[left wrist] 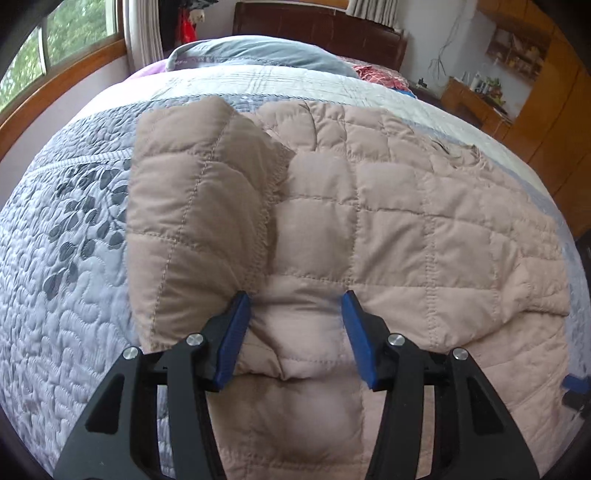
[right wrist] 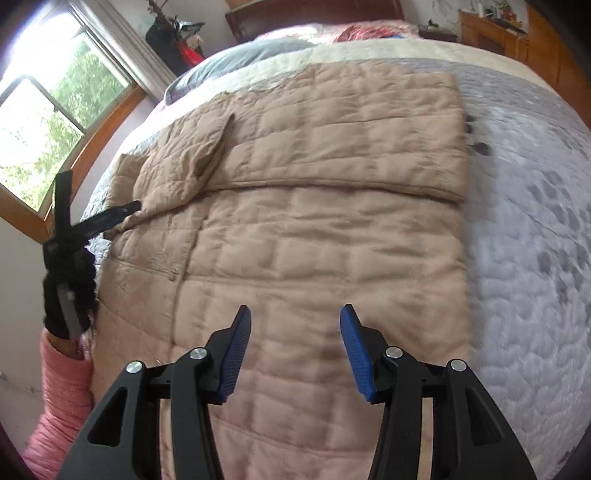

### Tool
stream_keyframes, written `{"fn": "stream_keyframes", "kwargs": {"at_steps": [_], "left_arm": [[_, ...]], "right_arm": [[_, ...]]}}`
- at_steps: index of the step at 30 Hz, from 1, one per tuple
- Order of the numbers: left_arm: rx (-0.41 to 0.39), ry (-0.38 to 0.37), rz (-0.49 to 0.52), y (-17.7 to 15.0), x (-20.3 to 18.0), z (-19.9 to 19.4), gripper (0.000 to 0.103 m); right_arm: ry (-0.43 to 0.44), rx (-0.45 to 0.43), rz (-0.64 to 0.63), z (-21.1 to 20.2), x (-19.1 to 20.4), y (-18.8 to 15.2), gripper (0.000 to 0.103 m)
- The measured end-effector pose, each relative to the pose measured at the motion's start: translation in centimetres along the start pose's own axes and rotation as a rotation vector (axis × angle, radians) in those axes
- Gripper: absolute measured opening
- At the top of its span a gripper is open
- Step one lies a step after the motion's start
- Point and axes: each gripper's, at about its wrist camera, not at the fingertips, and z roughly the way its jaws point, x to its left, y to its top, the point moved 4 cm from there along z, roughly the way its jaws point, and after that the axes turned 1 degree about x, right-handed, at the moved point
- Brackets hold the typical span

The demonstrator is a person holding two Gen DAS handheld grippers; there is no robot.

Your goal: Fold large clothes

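Note:
A beige quilted jacket [left wrist: 406,229] lies spread on the bed. In the left wrist view its sleeve [left wrist: 192,206] is folded over onto the body, at the left. My left gripper [left wrist: 295,306] stands open just above the jacket, its left fingertip [left wrist: 242,302] at the sleeve's near corner, nothing pinched. In the right wrist view the jacket [right wrist: 314,251] has a folded band [right wrist: 332,147] across its far part. My right gripper [right wrist: 295,317] hovers open over the near part, holding nothing. A finger [right wrist: 110,218] of the left gripper touches the sleeve's cuff at the far left.
A grey quilted bedspread [left wrist: 74,258] with a dark leaf pattern covers the bed. A grey pillow [left wrist: 258,51] and dark headboard [left wrist: 314,26] sit at the far end. The window [right wrist: 44,122] is left, wooden cabinets [left wrist: 535,122] right. A gloved hand [right wrist: 70,280] and pink sleeve [right wrist: 62,398] are at the left.

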Motion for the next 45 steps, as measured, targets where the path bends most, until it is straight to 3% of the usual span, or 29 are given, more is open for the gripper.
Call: {"fn": "stream_keyframes", "kwargs": {"at_steps": [8, 15, 19, 20, 24, 31, 35, 40, 45], "left_arm": [[-0.060, -0.096, -0.075, 0.8, 1.5, -3.6, 0.052], [-0.137, -0.014, -0.138, 2.3, 4.4, -5.5, 0.054], [-0.147, 0.020, -0.168, 2.7, 5.9, -5.6, 0.054], [-0.149, 0.016, -0.176, 2.8, 6.3, -5.6, 0.054], [-0.160, 0.017, -0.197, 2.9, 7.0, -6.1, 0.054], [-0.163, -0.001, -0.213, 2.7, 7.1, -6.1, 0.054], [-0.169, -0.039, -0.187, 2.6, 6.0, -6.0, 0.055], [-0.166, -0.045, -0.127, 2.2, 4.1, -5.3, 0.055], [-0.125, -0.025, -0.076, 1.7, 2.6, -3.2, 0.055]], "right_arm": [[0.097, 0.008, -0.023, 2.1, 5.8, 7.3, 0.051], [0.127, 0.079, 0.001, 7.2, 8.6, 12.0, 0.050], [0.173, 0.136, 0.031, 10.0, 8.8, 13.0, 0.035], [0.161, 0.140, 0.025, 10.5, 8.9, 13.1, 0.016], [0.156, 0.107, -0.018, 10.1, 9.5, 13.2, 0.009], [0.107, -0.046, -0.030, 3.5, 7.1, 14.0, 0.009], [0.014, -0.138, -0.011, 0.1, 4.2, 14.5, 0.009], [-0.027, -0.190, 0.068, -1.8, -0.3, 14.6, 0.009], [-0.038, -0.164, 0.137, 0.1, -3.7, 14.1, 0.009]]}}
